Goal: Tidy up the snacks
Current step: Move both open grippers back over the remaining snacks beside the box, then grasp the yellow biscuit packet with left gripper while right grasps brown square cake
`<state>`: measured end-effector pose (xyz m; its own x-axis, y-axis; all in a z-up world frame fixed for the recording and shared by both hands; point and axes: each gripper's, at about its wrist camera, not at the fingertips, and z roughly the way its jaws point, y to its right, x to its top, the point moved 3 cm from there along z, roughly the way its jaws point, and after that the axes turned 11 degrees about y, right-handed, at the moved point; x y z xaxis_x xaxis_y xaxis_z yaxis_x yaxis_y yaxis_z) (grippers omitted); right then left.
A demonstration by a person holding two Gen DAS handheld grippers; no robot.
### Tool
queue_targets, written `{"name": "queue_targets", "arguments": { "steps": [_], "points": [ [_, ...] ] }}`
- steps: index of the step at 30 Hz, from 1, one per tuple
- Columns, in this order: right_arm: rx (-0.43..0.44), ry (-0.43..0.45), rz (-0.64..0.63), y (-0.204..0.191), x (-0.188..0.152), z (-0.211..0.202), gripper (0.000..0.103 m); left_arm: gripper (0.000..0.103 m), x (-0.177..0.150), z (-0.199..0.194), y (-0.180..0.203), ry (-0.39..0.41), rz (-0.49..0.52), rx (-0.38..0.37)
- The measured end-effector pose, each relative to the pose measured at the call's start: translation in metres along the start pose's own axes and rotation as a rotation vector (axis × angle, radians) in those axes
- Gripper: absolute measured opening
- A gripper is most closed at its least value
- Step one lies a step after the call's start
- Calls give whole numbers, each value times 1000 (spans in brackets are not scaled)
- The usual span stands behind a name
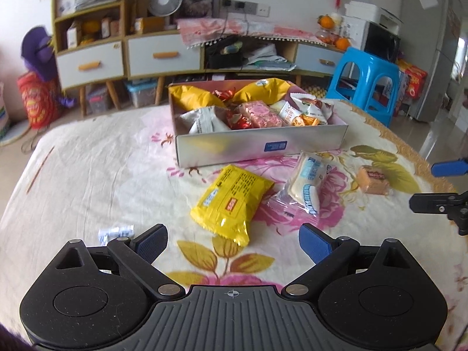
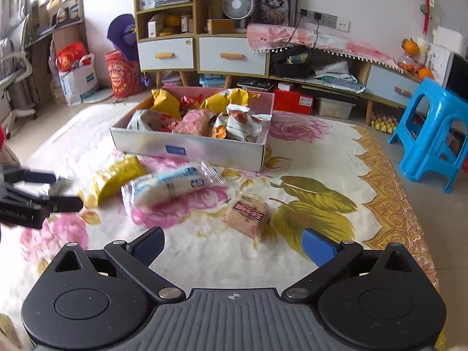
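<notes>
Left gripper (image 1: 233, 241) agape, white candy (image 1: 116, 231) left-view only

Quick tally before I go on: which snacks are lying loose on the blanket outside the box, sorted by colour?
Yellow: 1, the yellow packet
Clear with blue print: 1, the long wrapped cake
Tan: 1, the small square cake
White and blue: 1, the small candy beside the left gripper
Total: 4 loose snacks outside the box

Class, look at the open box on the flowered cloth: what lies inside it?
Inside the box lie two yellow packets, a grey-white packet, a pink packet, red candies and white-orange packets. Anything beneath them is hidden.
</notes>
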<state>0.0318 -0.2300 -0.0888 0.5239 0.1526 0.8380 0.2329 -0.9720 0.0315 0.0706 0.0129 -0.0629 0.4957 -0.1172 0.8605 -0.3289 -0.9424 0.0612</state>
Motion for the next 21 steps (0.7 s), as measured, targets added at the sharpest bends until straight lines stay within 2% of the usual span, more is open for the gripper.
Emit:
{"name": "queue_targets", "arguments": {
  "steps": [9, 13, 21],
  "points": [
    [0, -99, -64, 11, -19, 39, 92, 96, -2, 35, -8, -7, 45, 4],
    [3, -132, -34, 16, -23, 53, 92, 95, -1, 46, -11, -21, 40, 13],
    [19, -152, 38, 22, -16, 72, 94, 84, 3, 60, -10, -36, 35, 20]
  ]
}}
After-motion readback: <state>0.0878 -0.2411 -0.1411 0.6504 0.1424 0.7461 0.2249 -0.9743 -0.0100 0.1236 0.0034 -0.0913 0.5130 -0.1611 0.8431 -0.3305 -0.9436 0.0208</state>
